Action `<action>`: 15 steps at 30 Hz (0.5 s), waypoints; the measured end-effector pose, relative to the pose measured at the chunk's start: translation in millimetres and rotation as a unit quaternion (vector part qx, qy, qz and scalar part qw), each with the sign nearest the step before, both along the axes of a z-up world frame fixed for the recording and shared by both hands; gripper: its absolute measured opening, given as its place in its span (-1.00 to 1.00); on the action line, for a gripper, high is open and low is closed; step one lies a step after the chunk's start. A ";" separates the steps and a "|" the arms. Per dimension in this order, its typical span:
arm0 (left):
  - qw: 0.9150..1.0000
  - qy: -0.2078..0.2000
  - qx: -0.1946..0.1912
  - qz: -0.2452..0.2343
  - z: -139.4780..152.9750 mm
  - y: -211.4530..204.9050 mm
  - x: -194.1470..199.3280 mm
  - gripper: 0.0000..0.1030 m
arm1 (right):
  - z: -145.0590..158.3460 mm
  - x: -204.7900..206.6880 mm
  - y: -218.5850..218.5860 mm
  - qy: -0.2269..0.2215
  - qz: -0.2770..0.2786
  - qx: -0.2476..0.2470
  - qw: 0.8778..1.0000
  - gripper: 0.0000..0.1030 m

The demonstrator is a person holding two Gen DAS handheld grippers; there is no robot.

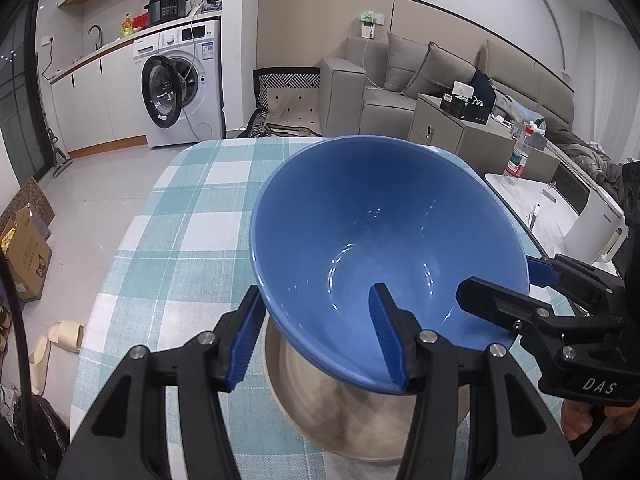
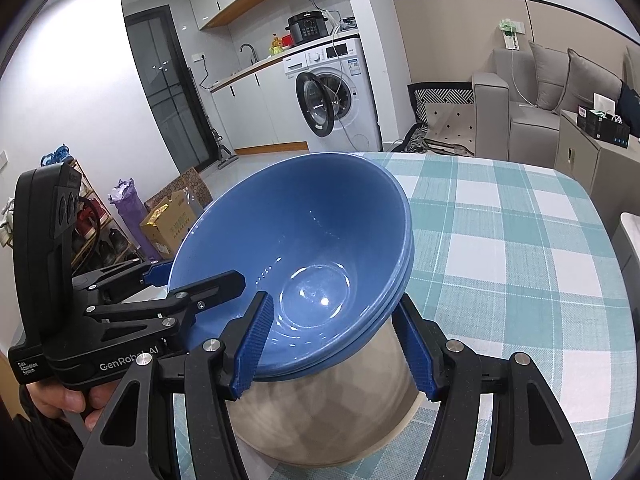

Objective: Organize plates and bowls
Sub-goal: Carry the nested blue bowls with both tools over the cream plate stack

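A stack of blue bowls (image 1: 360, 240) (image 2: 296, 248) is held tilted above a beige plate (image 1: 320, 412) (image 2: 320, 420) on the checked tablecloth. My left gripper (image 1: 316, 344) straddles the near rim of the stack, one finger inside and one outside, jaws wide. It also shows in the right wrist view (image 2: 192, 280) at the stack's left rim. My right gripper (image 2: 336, 348) straddles the rim the same way, and shows in the left wrist view (image 1: 504, 284) at the right rim. Whether either pair of pads presses the rim I cannot tell.
The table (image 1: 192, 208) (image 2: 520, 240) carries a teal and white checked cloth. A side table with a bottle (image 1: 518, 156) stands to the right. Boxes (image 1: 24, 256) and slippers (image 1: 60, 336) lie on the floor at left. A washing machine (image 2: 336, 92) stands beyond.
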State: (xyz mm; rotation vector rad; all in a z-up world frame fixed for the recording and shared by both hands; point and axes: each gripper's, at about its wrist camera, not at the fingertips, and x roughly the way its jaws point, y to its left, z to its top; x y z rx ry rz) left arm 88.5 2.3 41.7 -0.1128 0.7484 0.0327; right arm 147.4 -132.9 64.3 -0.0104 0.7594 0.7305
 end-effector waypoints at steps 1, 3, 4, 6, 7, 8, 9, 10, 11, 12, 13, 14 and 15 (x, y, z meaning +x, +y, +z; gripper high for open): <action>1.000 0.001 -0.001 0.000 -1.3 0.4 0.2 0.03 | -0.4 0.1 0.4 0.001 0.000 -0.001 1.000 0.24; 1.000 0.003 -0.002 -0.001 -2.7 0.2 0.9 0.03 | -1.7 0.9 0.5 0.002 0.000 -0.001 1.000 0.24; 1.000 0.004 -0.002 0.000 -3.0 0.4 1.9 0.03 | -2.2 0.8 0.3 0.003 -0.001 -0.002 1.000 0.24; 1.000 0.007 -0.002 -0.001 -4.5 0.4 3.0 0.03 | -3.4 1.2 -0.1 0.004 0.000 -0.003 1.000 0.24; 1.000 0.009 -0.002 -0.001 -5.1 0.5 3.6 0.03 | -3.9 1.7 0.2 0.006 0.000 -0.003 1.000 0.24; 1.000 0.010 -0.002 -0.001 -6.0 0.2 3.5 0.03 | -4.6 1.9 0.2 0.007 -0.001 -0.004 1.000 0.24; 1.000 0.011 -0.002 -0.001 -6.9 0.3 3.9 0.03 | -5.1 1.9 0.2 0.007 -0.001 -0.004 1.000 0.24; 1.000 0.013 -0.003 -0.001 -7.7 0.3 4.6 0.03 | -5.6 2.6 0.3 0.008 -0.001 -0.005 1.000 0.24; 1.000 0.014 -0.003 -0.001 -8.4 -0.3 4.8 0.03 | -5.5 3.1 1.0 0.009 -0.002 -0.005 1.000 0.24; 1.000 0.015 -0.004 -0.001 -9.2 -0.5 4.9 0.03 | -5.8 3.4 0.9 0.009 -0.002 -0.005 1.000 0.24; 1.000 0.016 -0.004 -0.002 -10.0 -0.5 5.2 0.03 | -6.5 4.2 1.1 0.010 -0.002 -0.005 1.000 0.24; 1.000 0.017 -0.004 -0.002 -10.8 -0.5 6.0 0.03 | -7.0 5.1 0.8 0.010 -0.003 -0.005 1.000 0.24; 1.000 0.018 -0.004 -0.003 -11.4 -0.5 6.1 0.03 | -7.2 5.1 0.4 0.010 -0.003 -0.006 1.000 0.24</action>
